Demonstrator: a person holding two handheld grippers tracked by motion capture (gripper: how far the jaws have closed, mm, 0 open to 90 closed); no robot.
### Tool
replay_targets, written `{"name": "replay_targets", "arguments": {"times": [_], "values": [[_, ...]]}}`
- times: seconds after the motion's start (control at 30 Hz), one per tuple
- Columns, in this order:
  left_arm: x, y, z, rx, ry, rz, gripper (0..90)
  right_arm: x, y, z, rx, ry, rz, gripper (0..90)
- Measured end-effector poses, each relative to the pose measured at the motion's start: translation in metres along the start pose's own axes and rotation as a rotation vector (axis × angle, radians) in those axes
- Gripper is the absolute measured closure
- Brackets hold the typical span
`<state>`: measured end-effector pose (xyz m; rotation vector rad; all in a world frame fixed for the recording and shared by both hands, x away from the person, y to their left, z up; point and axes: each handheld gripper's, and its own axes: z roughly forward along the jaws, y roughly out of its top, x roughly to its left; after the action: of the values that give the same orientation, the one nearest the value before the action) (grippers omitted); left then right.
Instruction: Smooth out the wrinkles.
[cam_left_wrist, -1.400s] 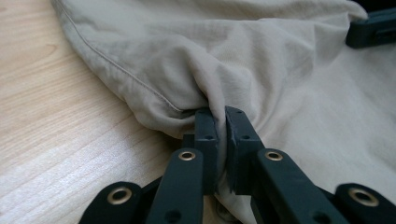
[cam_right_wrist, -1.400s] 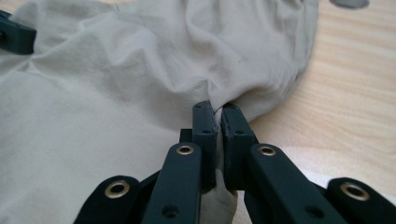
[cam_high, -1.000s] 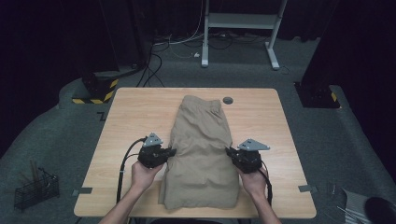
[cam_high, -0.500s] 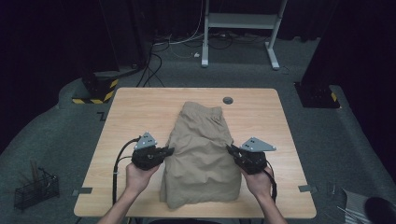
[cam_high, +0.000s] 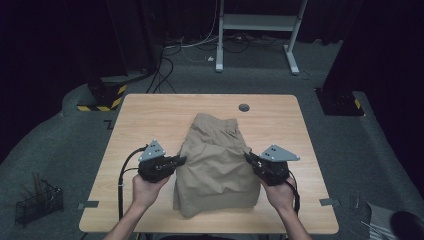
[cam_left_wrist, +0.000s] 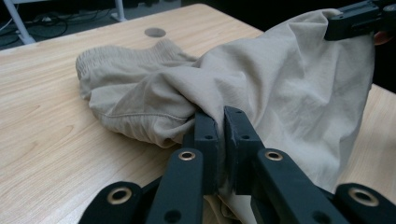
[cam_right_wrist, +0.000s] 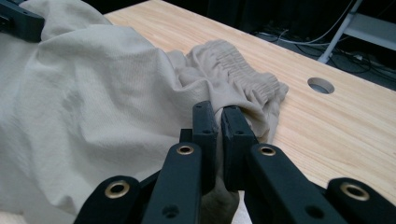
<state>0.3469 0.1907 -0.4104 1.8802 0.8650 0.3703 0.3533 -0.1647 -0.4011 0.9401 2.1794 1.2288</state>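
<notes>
Wooden table (cam_high: 150, 115): khaki shorts (cam_high: 215, 165) lie long axis bottom-to-top of frame, waistband at top. Side edges are pinched mid-length by clenched left gripper (cam_high: 181, 160) and right gripper (cam_high: 248, 158), one each side.

Your left claw (cam_high: 183, 160) pinches the left edge of the khaki shorts (cam_high: 216, 165), and your right claw (cam_high: 248, 158) pinches their right edge. Beyond the shorts' waistband, a round hole (cam_high: 244, 107) sits in the tabletop (cam_high: 150, 115).

Left gripper (cam_high: 181, 160) jaws clamped, right gripper (cam_high: 248, 157) jaws clamped, both raised
</notes>
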Motion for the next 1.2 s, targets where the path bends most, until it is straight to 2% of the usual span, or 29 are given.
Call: {"name": "replay_targets", "arguments": {"times": [0.13, 0.4, 0.6, 0.73, 0.9, 1.0, 1.13, 1.2], "values": [[-0.004, 0.003, -0.006, -0.013, 0.000, 0.011, 84.6, 0.003, 0.005, -0.007, -0.016, -0.001, -0.016, 85.8], [-0.014, 0.004, -0.023, -0.045, -0.021, 0.007, 84.6, 0.011, 0.008, -0.022, -0.045, 0.006, -0.047, 85.8], [-0.026, 0.006, -0.034, -0.055, -0.032, 0.033, 84.5, 0.017, 0.005, -0.036, -0.058, 0.010, -0.062, 85.8], [-0.034, 0.006, -0.042, -0.070, -0.041, 0.039, 84.5, 0.023, 0.003, -0.048, -0.079, 0.010, -0.072, 85.8], [-0.052, 0.006, -0.061, -0.087, -0.057, 0.064, 84.6, 0.034, -0.001, -0.069, -0.116, 0.019, -0.080, 85.9], [-0.059, 0.008, -0.072, -0.104, -0.073, 0.073, 84.5, 0.041, -0.001, -0.082, -0.132, 0.014, -0.105, 85.9], [-0.060, 0.011, -0.079, -0.130, -0.076, 0.071, 84.5, 0.047, 0.004, -0.092, -0.160, 0.009, -0.126, 85.9], [-0.054, 0.011, -0.075, -0.132, -0.078, 0.053, 84.5, 0.046, 0.005, -0.089, -0.157, 0.007, -0.129, 85.9]]}}
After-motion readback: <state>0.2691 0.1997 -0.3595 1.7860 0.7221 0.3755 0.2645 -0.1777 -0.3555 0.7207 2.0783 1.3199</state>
